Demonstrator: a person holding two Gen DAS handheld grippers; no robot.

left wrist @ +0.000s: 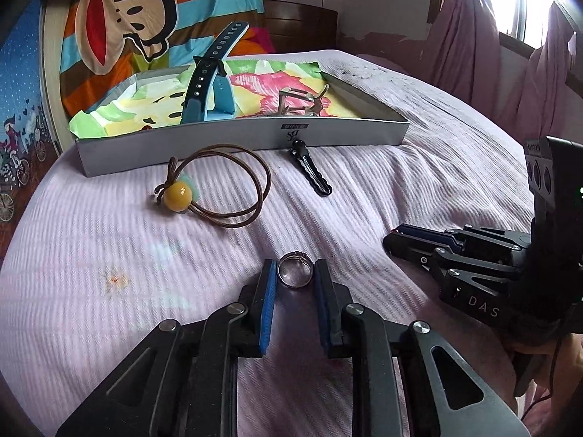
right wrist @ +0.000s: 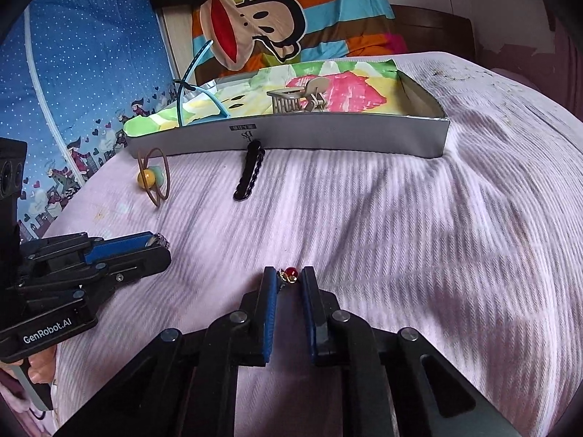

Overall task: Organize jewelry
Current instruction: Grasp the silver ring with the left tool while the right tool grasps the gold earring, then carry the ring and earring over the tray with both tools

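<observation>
— Looking past the left gripper [left wrist: 295,273], what sits between its pads?

— A silver ring [left wrist: 295,273]. It lies on the pink ribbed bedspread [left wrist: 109,240], well in front of the grey cardboard tray [left wrist: 240,142], with its small setting turned toward the tray. The blue pads have closed in on it from either side and pinch it at the fingertips.

— And the right gripper [right wrist: 289,278]?

— Its jaws are drawn almost together on a small red-beaded gold piece [right wrist: 289,276], likely an earring, also on the bedspread in front of the tray. I cannot tell which way that piece points; it is too small.

— What else lies near the tray?

— A black hair clip [left wrist: 309,169] rests just in front of the tray's front wall. Its long axis runs from the wall out toward the grippers, the hinged end nearest the wall and touching or almost touching it. To the left of the clip, a brown hair tie with a yellow bead [left wrist: 218,185] lies flat beside the tray.

— Inside the tray?

— A blue watch strap [left wrist: 207,80] stands up in the left part on colourful paper, its long end rising above the rim. A tan claw clip [left wrist: 298,103] sits in the right part.
</observation>
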